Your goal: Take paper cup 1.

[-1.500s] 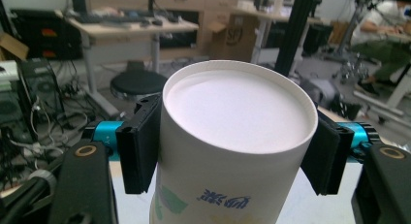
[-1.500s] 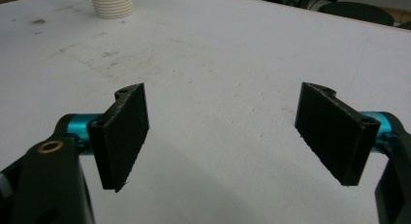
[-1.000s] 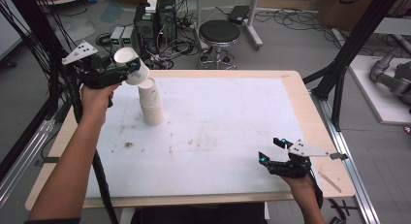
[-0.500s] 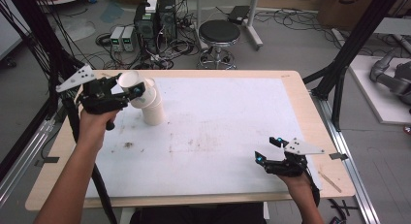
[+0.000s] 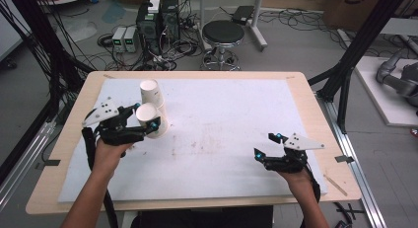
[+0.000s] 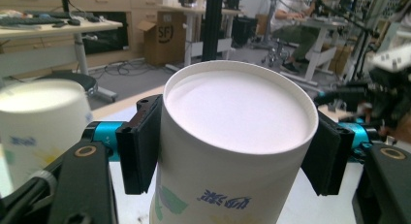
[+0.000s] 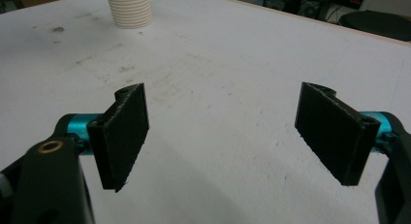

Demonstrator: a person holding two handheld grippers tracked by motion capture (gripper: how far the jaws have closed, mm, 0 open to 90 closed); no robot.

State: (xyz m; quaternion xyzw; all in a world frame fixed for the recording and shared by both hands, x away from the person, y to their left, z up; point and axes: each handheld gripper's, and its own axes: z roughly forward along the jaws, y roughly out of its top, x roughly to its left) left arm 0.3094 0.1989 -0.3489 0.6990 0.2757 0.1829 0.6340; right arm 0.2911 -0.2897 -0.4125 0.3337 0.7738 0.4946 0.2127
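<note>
Lowered, left hand-held gripper (image 5: 146, 120) holds one cup (image 5: 148, 117) beside one stack (image 5: 153, 96).

Pretty clearly a robotics or research lab. The wooden table (image 5: 59, 154) with its white mat sits inside a black metal frame (image 5: 362, 45), and up top behind it there's a pile of electronics boxes (image 5: 157, 20) with cables all over the concrete floor, plus a black stool (image 5: 223, 33). The left gripper view has desks and a cardboard box (image 6: 165, 35) in the upper left.
</note>
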